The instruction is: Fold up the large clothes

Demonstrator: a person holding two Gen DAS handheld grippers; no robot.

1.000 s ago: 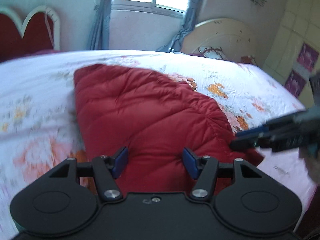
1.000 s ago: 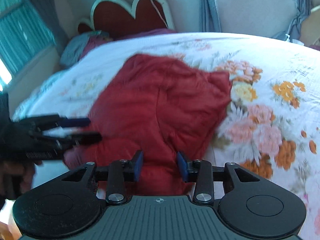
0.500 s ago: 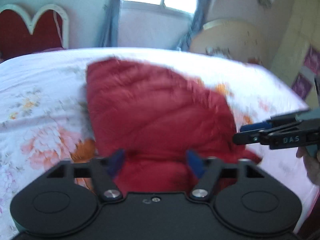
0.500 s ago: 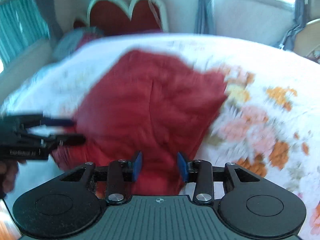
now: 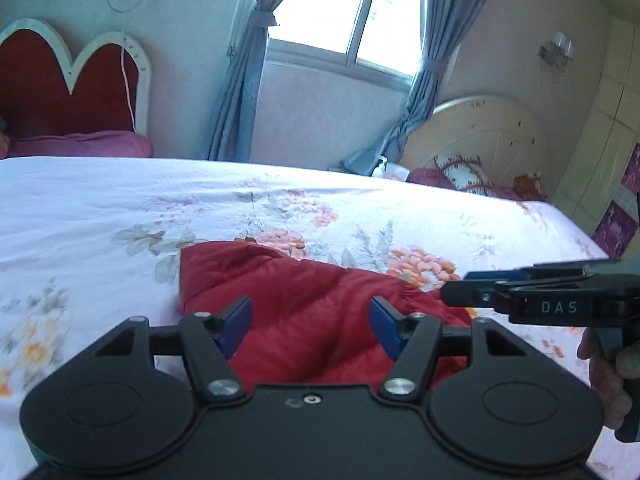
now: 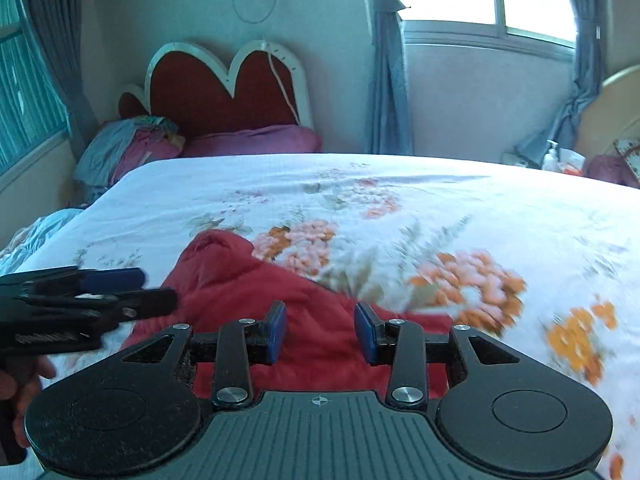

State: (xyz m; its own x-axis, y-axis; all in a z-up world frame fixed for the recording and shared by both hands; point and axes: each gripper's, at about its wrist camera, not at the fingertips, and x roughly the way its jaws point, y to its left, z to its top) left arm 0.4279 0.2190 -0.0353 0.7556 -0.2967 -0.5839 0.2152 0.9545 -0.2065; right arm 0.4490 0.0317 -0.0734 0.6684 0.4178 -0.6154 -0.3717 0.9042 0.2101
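Note:
A red padded jacket [image 5: 312,312] lies bunched on the near part of the floral bedspread [image 5: 120,216]. My left gripper [image 5: 310,326] is open and empty, held just above the jacket's near edge. My right gripper [image 6: 321,332] is also open and empty, above the jacket [image 6: 224,280] from the other side. The right gripper shows at the right of the left wrist view [image 5: 472,290], and the left gripper at the left of the right wrist view [image 6: 140,290]. The jacket's near part is hidden under both grippers.
The bed has a red heart-shaped headboard [image 6: 224,88] with purple pillows [image 6: 256,140] and a pile of clothes [image 6: 128,140] at its head. A window with blue curtains [image 5: 248,80] is behind. A second, cream bed-end [image 5: 480,132] stands at the right.
Both grippers have pulled back and tilted up, so the jacket has dropped low in both views and more of the room shows. Both stay open and empty.

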